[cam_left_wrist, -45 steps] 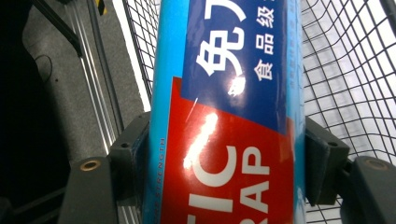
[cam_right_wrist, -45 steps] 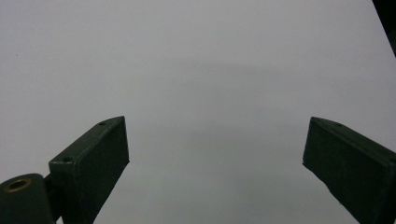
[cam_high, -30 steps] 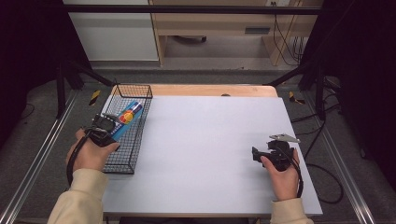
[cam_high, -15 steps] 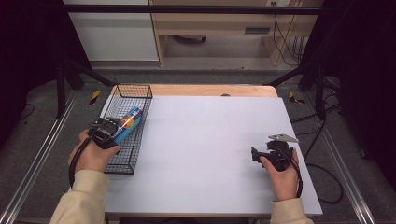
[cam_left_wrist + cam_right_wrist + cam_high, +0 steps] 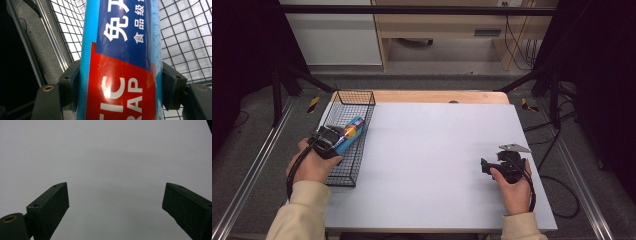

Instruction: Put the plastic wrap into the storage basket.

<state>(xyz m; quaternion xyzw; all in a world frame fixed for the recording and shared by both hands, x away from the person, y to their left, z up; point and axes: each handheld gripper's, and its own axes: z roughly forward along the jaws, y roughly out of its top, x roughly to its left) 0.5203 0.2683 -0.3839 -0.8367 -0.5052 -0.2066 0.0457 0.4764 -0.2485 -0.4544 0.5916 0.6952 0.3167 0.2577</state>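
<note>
High view: left gripper sits over the wire basket at the table's left edge, jaws clamped on a blue box of plastic wrap. The box runs out ahead of the jaws toward the basket's far end, tilted, its far end raised. Right gripper hangs just above the white tabletop, well apart from the basket, nothing near its jaws.

Left gripper view: the box stands between the two pads, both pressing its sides — a firm grip low on the red part of the label. Basket mesh lies behind and to either side of it, so the box is not clear of the walls yet.

Right gripper view: jaws spread wide, bare tabletop between them, nothing held.

Step, as I read it: lifting the box out of the basket — grip made, extraction under way. Next move needs a lift until the box's trailing end clears the rim, then a carry toward the open tabletop on the right gripper's side. Watch the long end catching the wire.
</note>
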